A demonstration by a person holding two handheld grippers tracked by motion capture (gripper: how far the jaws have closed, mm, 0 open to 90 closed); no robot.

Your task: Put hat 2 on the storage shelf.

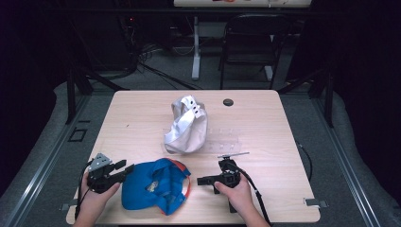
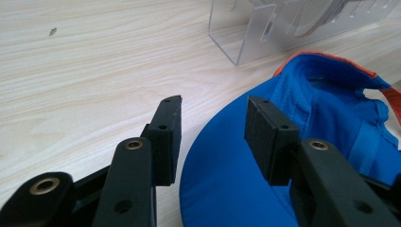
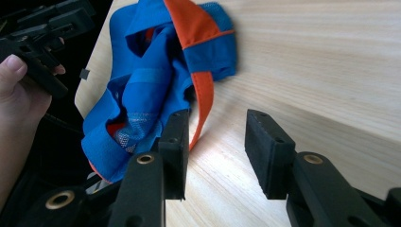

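Lying upside down near the front edge of the wooden table (image 1: 265, 123), the blue cap (image 1: 153, 187) with orange trim sits between the two hand-held grippers. The left gripper (image 1: 124, 166) points at the cap's left side; its jaws stand spread, and in the left gripper view the blue brim (image 2: 227, 175) lies below and between the pads without being pinched. The right gripper (image 1: 202, 181) points left toward the cap's right side; its jaws are likewise spread over bare wood, with the cap's orange strap (image 3: 201, 101) just beside the left pad, and nothing is gripped. Whether that pad touches the strap cannot be told. A white cap (image 1: 187, 125) rests against a clear plastic stand (image 1: 224, 139) at mid-table, well apart from both grippers. A small black disc (image 1: 228, 102) lies farther back.
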